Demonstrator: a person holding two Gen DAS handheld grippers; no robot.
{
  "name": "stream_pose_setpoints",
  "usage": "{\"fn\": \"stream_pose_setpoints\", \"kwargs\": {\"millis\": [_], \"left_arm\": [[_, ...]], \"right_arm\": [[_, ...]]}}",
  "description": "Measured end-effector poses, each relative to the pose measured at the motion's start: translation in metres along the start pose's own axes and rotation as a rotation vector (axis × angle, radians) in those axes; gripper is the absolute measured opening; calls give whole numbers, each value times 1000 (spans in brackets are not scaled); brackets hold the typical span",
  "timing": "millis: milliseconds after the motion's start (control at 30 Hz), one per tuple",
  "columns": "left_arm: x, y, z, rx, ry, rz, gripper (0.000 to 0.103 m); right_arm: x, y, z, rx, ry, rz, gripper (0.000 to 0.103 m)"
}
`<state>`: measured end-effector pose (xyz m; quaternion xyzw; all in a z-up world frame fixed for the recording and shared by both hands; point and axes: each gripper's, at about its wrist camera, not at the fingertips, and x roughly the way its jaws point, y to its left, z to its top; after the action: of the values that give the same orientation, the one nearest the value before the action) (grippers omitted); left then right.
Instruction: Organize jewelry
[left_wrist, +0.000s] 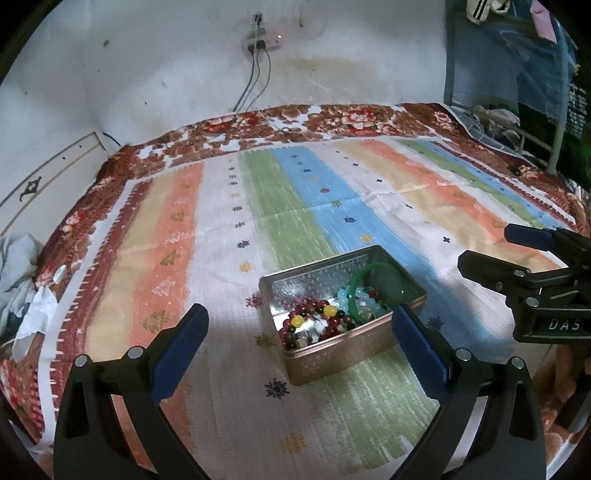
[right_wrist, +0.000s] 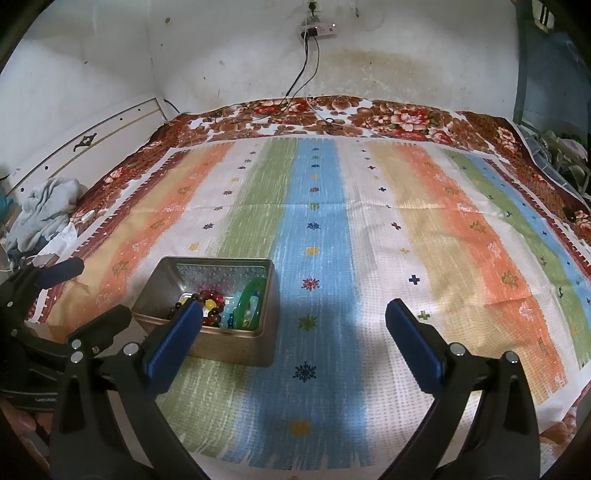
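Two hand-held grippers hover low over a bed covered by a striped cloth (right_wrist: 325, 206). The left gripper (left_wrist: 299, 325) points forward with its jaws spread wide, empty, framing an open metal tin (left_wrist: 332, 354) that sits just ahead of its blue pads (left_wrist: 177, 350). The right pad overlaps the tin's right corner in this view; whether it touches cannot be told. The right gripper (right_wrist: 295, 325) is level beside it, jaws also spread wide and holding nothing, aimed at bare cloth to the right of the tin.

The tin stands on the cloth near the front edge of the bed. Inside lie a red bead bracelet (left_wrist: 314, 321), pale blue beads (left_wrist: 347, 299) and a green bangle (left_wrist: 373, 291) leaning against the far right wall.

Bare cloth stretches ahead and to the right of the tin. A floral blanket (right_wrist: 388, 114) borders the far side, against a white wall (right_wrist: 221, 51). Crumpled grey clothes (right_wrist: 48, 210) lie at the left edge.
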<state>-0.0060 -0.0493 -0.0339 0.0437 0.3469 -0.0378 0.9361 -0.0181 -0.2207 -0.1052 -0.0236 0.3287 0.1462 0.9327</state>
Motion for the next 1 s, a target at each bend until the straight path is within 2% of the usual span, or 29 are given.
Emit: {"fn": "stream_pose_setpoints", "kwargs": {"millis": [700,1000], "left_arm": [[2,1,0,2,0,10,97],[3,3,0,-4,16,-11,97]], "right_arm": [[2,-3,0,6,1,-6,98],[2,-2,0,4,1,-7,98]]}}
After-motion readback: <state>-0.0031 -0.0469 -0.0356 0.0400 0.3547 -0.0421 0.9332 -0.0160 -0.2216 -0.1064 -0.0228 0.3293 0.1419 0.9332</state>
